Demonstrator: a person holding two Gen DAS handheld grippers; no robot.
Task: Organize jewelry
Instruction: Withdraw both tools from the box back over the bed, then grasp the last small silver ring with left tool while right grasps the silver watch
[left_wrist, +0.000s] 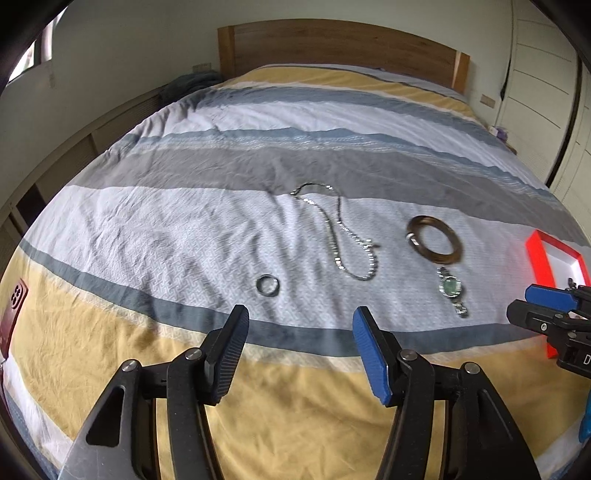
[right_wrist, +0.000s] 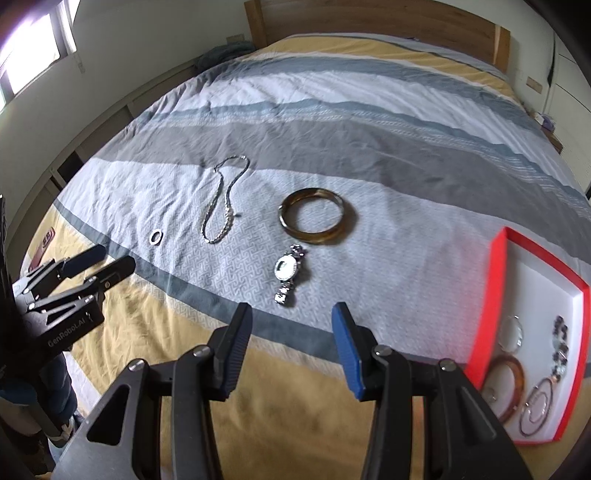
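Here, through the left wrist view, we hold the left gripper (left_wrist: 299, 325) over the foot edge of the bed (left_wrist: 147, 229), its jaws standing well apart with nothing between them. Just beyond them lies the small ring (left_wrist: 268, 285), and past it the chain necklace (left_wrist: 343, 236), loose on the white band of the cover. Our worry here is the soft, creased bedding: we judge the jaws could pinch cloth along with the ring, or press so small a thing down into a fold. The chain might slide out if we take it by one strand.

Through the right wrist view, the right gripper (right_wrist: 291, 325) also stands partly open and empty. The watch (right_wrist: 288, 271) lies just ahead of its jaws, the brown bangle (right_wrist: 312, 216) beyond that toward the headboard. The red box (right_wrist: 495, 295) sits at the bed's right edge with several pieces already inside. The left gripper shows at the left side of this view; should both reach toward the middle, we risk knocking them together, and a careless drop could disturb the pieces already laid in.
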